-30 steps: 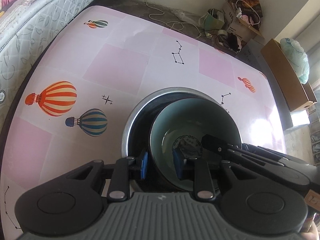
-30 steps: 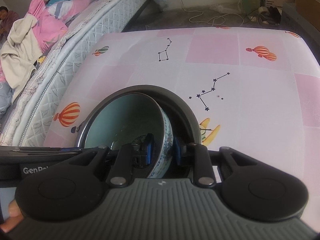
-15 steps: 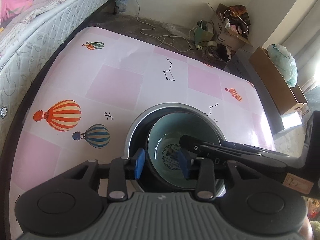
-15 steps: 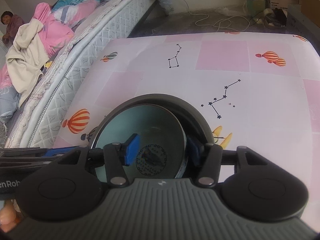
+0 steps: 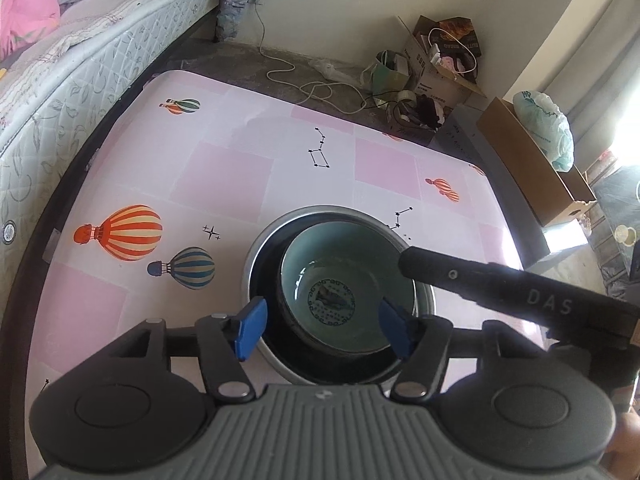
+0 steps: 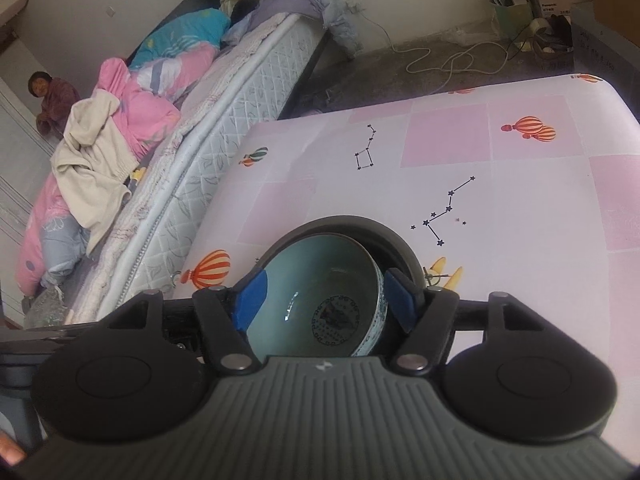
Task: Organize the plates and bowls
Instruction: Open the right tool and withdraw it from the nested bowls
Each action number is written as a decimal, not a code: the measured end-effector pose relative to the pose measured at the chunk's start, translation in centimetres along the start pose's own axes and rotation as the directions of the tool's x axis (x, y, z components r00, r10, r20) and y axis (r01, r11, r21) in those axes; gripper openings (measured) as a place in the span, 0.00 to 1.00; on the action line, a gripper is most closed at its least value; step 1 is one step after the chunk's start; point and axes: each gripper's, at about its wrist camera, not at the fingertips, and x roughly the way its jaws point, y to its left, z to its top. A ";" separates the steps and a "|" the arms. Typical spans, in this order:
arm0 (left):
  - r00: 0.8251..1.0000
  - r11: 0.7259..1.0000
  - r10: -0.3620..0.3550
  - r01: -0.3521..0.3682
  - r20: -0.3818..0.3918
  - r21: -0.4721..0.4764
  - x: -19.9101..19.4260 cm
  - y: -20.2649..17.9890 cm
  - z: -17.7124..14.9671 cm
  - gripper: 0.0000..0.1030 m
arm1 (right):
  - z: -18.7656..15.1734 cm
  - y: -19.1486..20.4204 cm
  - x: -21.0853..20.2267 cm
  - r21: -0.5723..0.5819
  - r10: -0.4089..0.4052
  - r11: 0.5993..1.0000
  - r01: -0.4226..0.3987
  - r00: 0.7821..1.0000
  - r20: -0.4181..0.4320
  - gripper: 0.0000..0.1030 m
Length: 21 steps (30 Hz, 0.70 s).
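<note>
A teal ceramic bowl (image 5: 346,292) with a dark round emblem inside sits nested in a larger dark bowl with a metal rim (image 5: 256,264) on the pink balloon-print table (image 5: 224,176). My left gripper (image 5: 323,330) hovers above the near rim; its jaws are opening and the blue pads stand clear on either side of the teal bowl. One of the right gripper's fingers (image 5: 480,280) reaches in from the right. In the right wrist view the teal bowl (image 6: 316,280) lies below my right gripper (image 6: 325,300), whose jaws are also opening with no pad pressing on it.
A quilted mattress (image 5: 80,64) runs along the table's left edge, with piled bedding (image 6: 132,92) on it. Cardboard boxes (image 5: 532,160) and a white cable (image 5: 316,88) lie on the floor beyond the far edge. A person (image 6: 50,100) sits far off by the wall.
Both grippers have let go of the teal bowl's rim, spread their jaws and risen. The bowl, tilted a second ago, now rests level inside the dark bowl.
</note>
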 end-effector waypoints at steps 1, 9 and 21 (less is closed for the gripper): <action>1.000 1.000 -0.003 0.003 0.000 0.005 -0.3 -0.2 -0.2 0.64 | -0.1 -0.1 -0.8 0.009 0.012 1.000 -0.012 1.000 0.011 0.65; 0.999 0.999 -0.029 0.028 0.023 0.026 -3.5 -0.6 -2.6 0.71 | -2.8 -0.8 -7.6 0.056 0.086 0.994 -0.091 0.993 0.080 0.70; 0.992 0.998 0.002 -0.010 0.127 0.061 -10.4 -0.3 -10.4 0.75 | -12.0 -1.9 -17.6 0.124 0.145 0.978 -0.168 0.974 0.174 0.74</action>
